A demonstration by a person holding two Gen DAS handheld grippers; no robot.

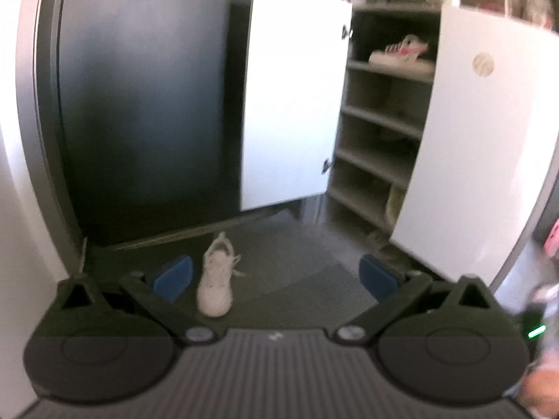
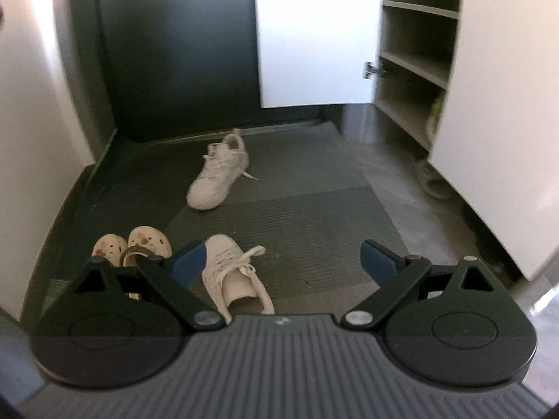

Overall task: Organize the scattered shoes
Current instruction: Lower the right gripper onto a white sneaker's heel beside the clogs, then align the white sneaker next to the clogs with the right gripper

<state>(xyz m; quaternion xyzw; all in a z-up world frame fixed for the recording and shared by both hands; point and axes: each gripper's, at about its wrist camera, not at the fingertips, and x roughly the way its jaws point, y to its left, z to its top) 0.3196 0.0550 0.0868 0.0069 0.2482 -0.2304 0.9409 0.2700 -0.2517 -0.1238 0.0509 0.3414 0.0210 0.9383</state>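
Observation:
A white sneaker [image 1: 216, 279] lies on the dark floor mat, just right of my left gripper's left pad; the left gripper [image 1: 276, 276] is open and empty above the floor. In the right wrist view the same far sneaker [image 2: 218, 173] lies mid-mat, and a second white sneaker [image 2: 237, 276] lies close below my right gripper [image 2: 283, 262], which is open and empty. A pair of cream clogs [image 2: 132, 244] sits at the left. The shoe cabinet [image 1: 380, 118] stands open, with a white-and-pink shoe [image 1: 401, 52] on an upper shelf.
The two white cabinet doors [image 1: 293, 97] [image 1: 482, 146] swing out over the floor. A beige slipper [image 2: 431, 179] lies under the right door. A dark entrance door [image 2: 174, 45] and white wall [image 2: 31, 104] close the left side. The ribbed mat [image 2: 297, 216] covers the floor.

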